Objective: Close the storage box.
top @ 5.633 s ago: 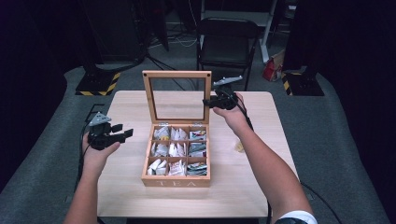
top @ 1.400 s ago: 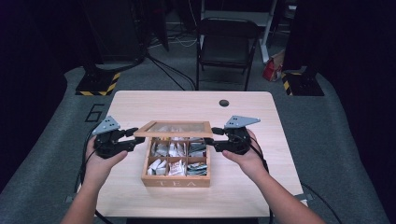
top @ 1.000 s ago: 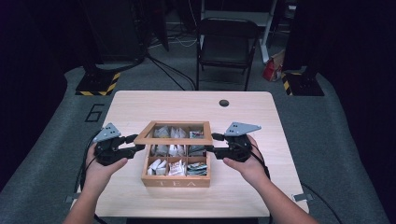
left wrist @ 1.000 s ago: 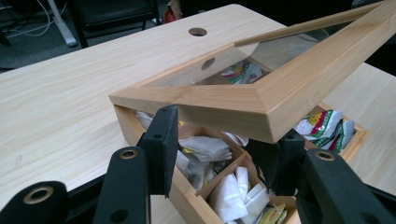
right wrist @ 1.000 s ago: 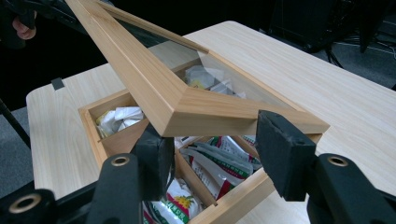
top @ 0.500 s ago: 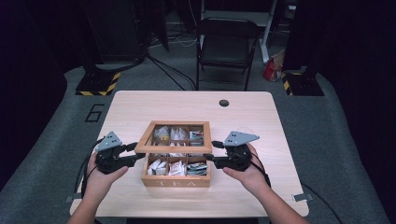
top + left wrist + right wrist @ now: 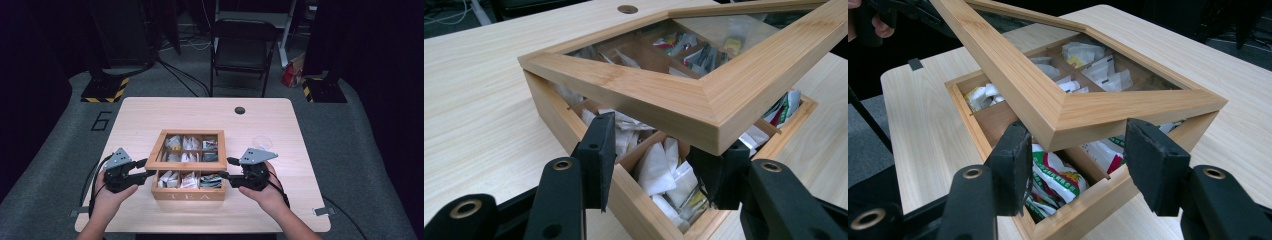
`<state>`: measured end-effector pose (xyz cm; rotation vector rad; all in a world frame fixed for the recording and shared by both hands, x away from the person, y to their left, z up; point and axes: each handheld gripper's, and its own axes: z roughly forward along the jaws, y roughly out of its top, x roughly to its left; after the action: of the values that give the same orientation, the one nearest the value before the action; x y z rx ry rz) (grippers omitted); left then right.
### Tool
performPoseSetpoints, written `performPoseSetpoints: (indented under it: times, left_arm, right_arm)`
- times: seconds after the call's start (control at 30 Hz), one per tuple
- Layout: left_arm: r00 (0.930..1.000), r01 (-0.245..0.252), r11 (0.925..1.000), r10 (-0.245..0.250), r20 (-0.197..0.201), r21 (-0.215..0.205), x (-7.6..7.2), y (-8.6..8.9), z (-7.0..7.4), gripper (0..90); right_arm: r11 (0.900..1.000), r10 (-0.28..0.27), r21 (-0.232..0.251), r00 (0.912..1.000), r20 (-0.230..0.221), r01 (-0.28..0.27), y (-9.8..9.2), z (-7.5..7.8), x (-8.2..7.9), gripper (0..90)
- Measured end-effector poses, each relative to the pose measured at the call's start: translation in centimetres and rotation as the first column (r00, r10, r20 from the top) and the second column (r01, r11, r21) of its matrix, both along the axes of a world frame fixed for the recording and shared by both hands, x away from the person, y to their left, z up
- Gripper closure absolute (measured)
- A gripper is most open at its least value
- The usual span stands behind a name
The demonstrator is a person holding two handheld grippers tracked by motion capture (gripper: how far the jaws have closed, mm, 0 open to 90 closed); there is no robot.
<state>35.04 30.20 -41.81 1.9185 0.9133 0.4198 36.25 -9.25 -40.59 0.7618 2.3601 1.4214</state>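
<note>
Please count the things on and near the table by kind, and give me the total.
Wooden tea box with glass-windowed lid: 1
Black two-jaw grippers: 2
Light wooden table: 1
Black folding chair: 1
Total: 5

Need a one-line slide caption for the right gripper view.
Right gripper open astride the front corner of the tea box's glass-paned lid, held partly raised over the packet-filled compartments.
</note>
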Motion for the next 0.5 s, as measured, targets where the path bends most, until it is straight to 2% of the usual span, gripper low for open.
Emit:
performPoseSetpoints:
  times: [0.13,0.2,0.5]
  left_arm:
    - [1.0,0.008,0.9999,-0.008,-0.004,-0.007,-0.2,-0.2,-0.3,53.2]
    - [0.9999,0.008,1.0,-0.008,-0.009,0.005,-0.4,-0.2,-0.4,52.5]
    - [1.0,0.007,0.9999,-0.006,-0.005,0.009,-1.5,0.0,-0.6,51.2]
  right_arm:
    - [1.0,-0.011,0.01,0.9998,-0.016,0.011,0.0,-0.3,-0.3,45.1]
    - [1.0,-0.017,0.007,0.9997,-0.017,0.017,0.1,-0.5,-0.5,45.2]
    - [1.0,-0.016,-0.007,0.9998,-0.014,0.016,0.1,-1.3,-0.8,45.4]
